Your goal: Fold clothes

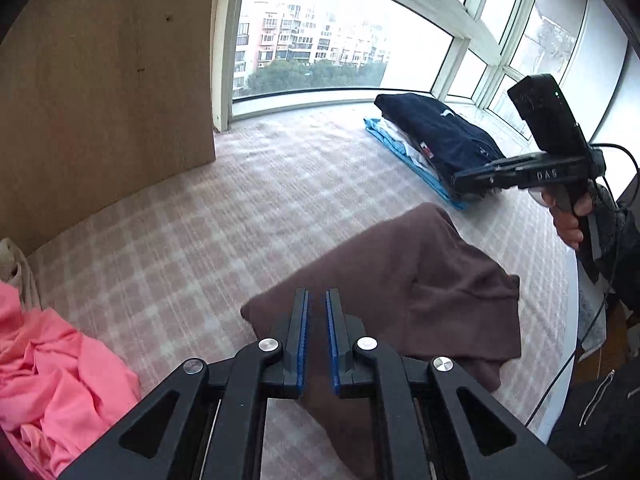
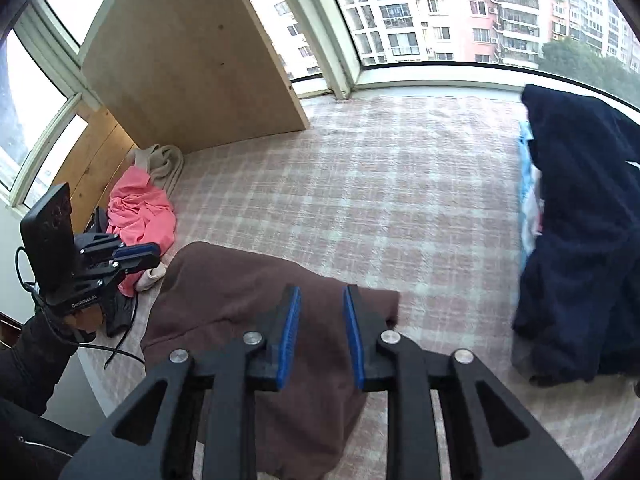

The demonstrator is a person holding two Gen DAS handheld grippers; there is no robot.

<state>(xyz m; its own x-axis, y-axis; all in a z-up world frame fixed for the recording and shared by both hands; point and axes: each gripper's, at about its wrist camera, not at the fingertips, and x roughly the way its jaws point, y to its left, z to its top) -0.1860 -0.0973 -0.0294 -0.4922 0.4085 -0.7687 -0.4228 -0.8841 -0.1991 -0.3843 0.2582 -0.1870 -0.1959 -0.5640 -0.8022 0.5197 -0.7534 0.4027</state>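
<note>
1. The brown garment [image 1: 400, 280] is lying half folded near the front rim of the plaid-covered platform [image 1: 180, 220], beneath both tools.
2. The left hand-held gripper [image 1: 317, 300] is hovering nearly closed, gripping nothing.
3. The right hand-held gripper [image 2: 320, 296] is hovering with its jaws slightly parted and empty.
4. Open plaid is stretching from the brown garment to the window [image 1: 320, 40].
5. A navy-topped folded stack [image 1: 440, 136] is sitting at the right, crumpled pink clothing [image 1: 60, 360] at the left by a wooden panel [image 1: 100, 100].

Both wrist cameras look steeply down, sharing the brown garment [image 1: 400, 280].
</note>
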